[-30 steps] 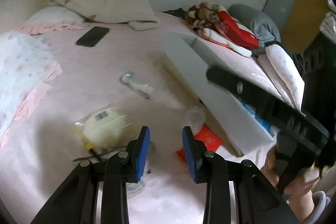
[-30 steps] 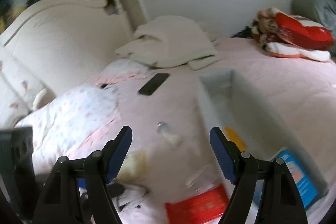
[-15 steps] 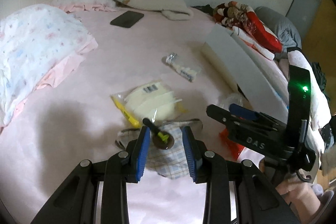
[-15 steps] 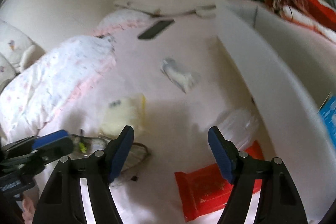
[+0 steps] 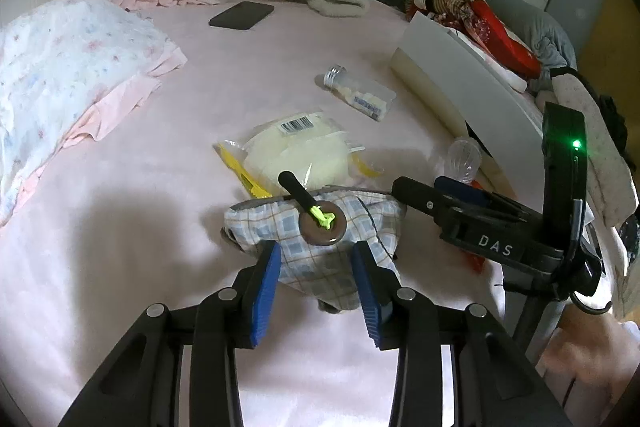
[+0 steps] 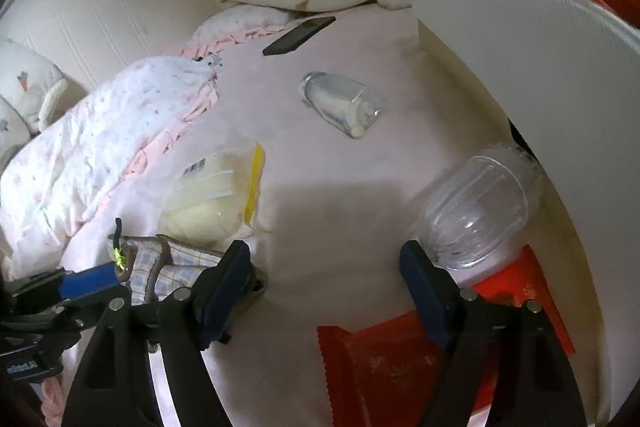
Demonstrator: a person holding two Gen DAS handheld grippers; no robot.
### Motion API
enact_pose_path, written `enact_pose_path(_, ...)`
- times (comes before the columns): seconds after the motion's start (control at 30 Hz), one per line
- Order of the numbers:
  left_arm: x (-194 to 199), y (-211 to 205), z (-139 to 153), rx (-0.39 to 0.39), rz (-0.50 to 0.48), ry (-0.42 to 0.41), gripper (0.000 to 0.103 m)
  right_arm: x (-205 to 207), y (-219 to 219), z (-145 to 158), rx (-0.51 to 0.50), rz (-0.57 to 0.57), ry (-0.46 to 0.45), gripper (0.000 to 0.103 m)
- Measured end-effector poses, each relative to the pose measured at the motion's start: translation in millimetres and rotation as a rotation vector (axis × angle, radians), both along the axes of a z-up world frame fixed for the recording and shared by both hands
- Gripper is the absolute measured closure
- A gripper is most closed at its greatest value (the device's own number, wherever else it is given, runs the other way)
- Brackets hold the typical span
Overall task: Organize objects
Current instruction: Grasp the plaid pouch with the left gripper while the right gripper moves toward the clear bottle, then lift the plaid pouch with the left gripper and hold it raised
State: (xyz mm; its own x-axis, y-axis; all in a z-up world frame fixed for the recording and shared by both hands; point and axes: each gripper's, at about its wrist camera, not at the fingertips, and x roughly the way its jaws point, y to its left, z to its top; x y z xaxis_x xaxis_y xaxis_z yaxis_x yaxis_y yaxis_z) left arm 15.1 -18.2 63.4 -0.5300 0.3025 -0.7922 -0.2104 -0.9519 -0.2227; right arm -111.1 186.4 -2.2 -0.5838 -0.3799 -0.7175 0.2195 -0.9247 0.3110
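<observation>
Left wrist view shows the pink bed [image 5: 120, 227] with the left gripper [image 5: 316, 287] parted moderately, grasping nothing, its blue pads astride the near edge of the checked pouch [image 5: 320, 251], on which a brown disc with a black handle [image 5: 320, 223] lies. The right gripper [image 6: 324, 291] gapes wide and empty above the sheet, the clear jar [image 6: 480, 207] just beyond its right finger, the red packet [image 6: 400, 359] partly hidden under it. The white box [image 6: 540, 87] is cut off at the frame.

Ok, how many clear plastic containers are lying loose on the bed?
2: a capped pill bottle mid-bed on its side, and an empty ribbed jar beside the white box, on the red packet. Others may be hidden.
</observation>
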Motion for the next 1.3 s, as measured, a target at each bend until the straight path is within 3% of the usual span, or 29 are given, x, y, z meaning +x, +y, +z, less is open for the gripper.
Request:
enact_pose_path(0.23, 0, 17, -3, -0.031, 0.006, 0.044, 0.043, -1, 0, 0, 0.013, -0.001, -0.001, 0.025)
enact_pose_path(0.37, 4, 23, -8, -0.053, 0.031, 0.075, 0.037, -1, -1, 0, 0.011, -0.001, -0.001, 0.024)
enact_pose_path(0.43, 7, 28, -15, -0.063, 0.022, 0.082, 0.028, -2, -2, 0, 0.011, -0.001, -0.001, 0.024)
enact_pose_path(0.53, 4, 31, -37, -0.077, 0.024, 0.015, 0.026, -2, -3, 1, 0.010, -0.001, 0.000, 0.024)
enact_pose_path(0.6, 13, 35, -37, -0.100, 0.022, 0.091, 0.025, -2, -4, 1, 0.016, -0.001, -0.001, 0.024)
enact_pose_path(0.77, 12, 39, -36, -0.122, 0.019, 0.080, 0.019, 0, -4, 0, 0.017, -0.002, 0.000, 0.024)
enact_pose_path(0.97, 18, 61, -38, -0.312, 0.037, 0.123, 0.003, 0, -5, -1, 0.015, -0.002, 0.001, 0.024)
enact_pose_path(1.03, 15, 57, -38, -0.289, 0.039, 0.108, 0.002, 0, -5, 0, 0.018, -0.003, 0.000, 0.024)
enact_pose_path(1.13, 12, 42, -38, -0.190, 0.040, 0.074, 0.001, 0, -5, -1, 0.016, -0.003, 0.002, 0.024)
enact_pose_path(1.3, 13, 49, -38, -0.235, 0.038, 0.084, 0.000, 1, -5, -1, 0.016, -0.003, 0.002, 0.024)
